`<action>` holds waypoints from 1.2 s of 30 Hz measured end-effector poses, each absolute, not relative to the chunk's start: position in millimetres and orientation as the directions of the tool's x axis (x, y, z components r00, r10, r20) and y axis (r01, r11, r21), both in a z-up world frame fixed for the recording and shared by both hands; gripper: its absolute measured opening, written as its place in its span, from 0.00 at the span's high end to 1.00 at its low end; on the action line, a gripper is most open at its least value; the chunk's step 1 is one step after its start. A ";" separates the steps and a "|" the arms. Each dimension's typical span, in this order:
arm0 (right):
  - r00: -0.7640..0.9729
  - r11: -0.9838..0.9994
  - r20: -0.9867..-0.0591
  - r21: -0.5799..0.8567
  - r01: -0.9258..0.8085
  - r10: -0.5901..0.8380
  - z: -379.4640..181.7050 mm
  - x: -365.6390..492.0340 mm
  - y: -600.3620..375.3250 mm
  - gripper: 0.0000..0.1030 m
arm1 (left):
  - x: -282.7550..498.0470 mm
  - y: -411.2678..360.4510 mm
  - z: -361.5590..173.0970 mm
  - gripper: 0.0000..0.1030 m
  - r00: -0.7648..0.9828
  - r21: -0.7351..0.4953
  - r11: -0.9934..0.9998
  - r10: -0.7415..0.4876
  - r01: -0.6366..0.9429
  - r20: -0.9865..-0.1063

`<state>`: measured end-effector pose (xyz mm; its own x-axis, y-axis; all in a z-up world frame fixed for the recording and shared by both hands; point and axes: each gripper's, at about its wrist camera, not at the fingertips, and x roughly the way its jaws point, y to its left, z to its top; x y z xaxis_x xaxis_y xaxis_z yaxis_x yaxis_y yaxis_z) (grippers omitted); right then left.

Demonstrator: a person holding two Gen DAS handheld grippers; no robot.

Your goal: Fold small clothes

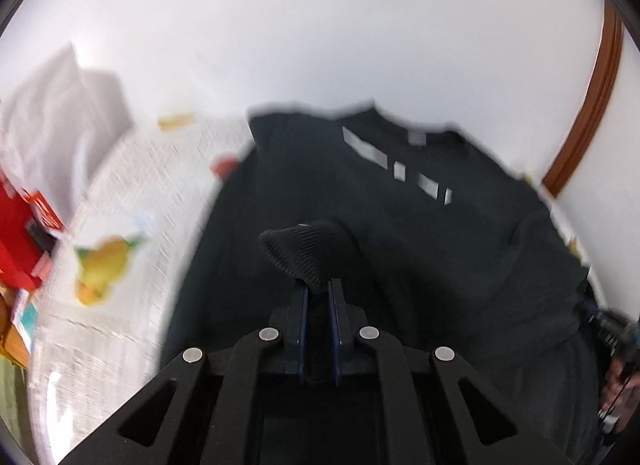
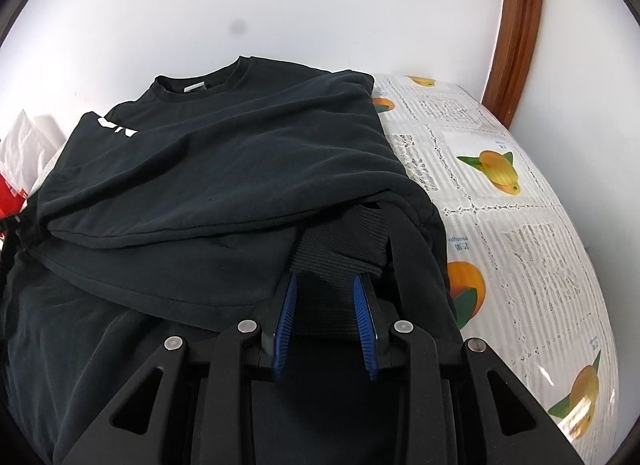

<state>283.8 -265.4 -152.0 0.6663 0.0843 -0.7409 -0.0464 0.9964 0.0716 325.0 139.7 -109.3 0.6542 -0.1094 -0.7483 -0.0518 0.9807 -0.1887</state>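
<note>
A black sweatshirt (image 1: 420,225) with white print lies spread on the table, collar at the far side; it also shows in the right wrist view (image 2: 224,161), with one side folded over the body. My left gripper (image 1: 319,285) is shut on a ribbed black cuff (image 1: 308,245), held up over the shirt. My right gripper (image 2: 326,279) has its blue pads (image 2: 286,317) partly apart with the other ribbed cuff (image 2: 344,241) between them, at the shirt's right edge.
A plastic tablecloth with a mango print (image 2: 500,169) covers the table. Red boxes (image 1: 20,233) and white paper (image 1: 60,113) lie at the left. A white wall stands behind, with a brown wooden frame (image 2: 520,25) at the right.
</note>
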 end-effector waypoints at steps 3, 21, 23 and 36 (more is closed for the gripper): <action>0.656 0.998 -0.752 0.055 -0.041 0.068 -151.1 285.5 -263.3 0.73 | 321.2 159.2 -97.2 0.91 0.658 -0.215 0.974 -0.113 -0.077 -0.745; 0.644 0.995 -0.762 0.103 0.011 0.072 -138.9 316.0 -262.5 0.68 | 305.2 155.0 -122.4 0.86 0.548 -0.144 0.987 -0.082 -0.071 -0.833; 0.621 0.992 -0.780 0.126 0.030 0.080 -143.6 316.4 -266.6 0.68 | 300.9 153.6 -119.4 0.85 0.550 -0.129 0.989 -0.070 -0.069 -0.832; 0.710 0.987 -0.704 0.119 0.104 0.010 -106.6 237.4 -292.8 0.63 | 246.3 144.7 -80.7 0.85 0.612 -0.129 0.989 -0.060 -0.070 -0.789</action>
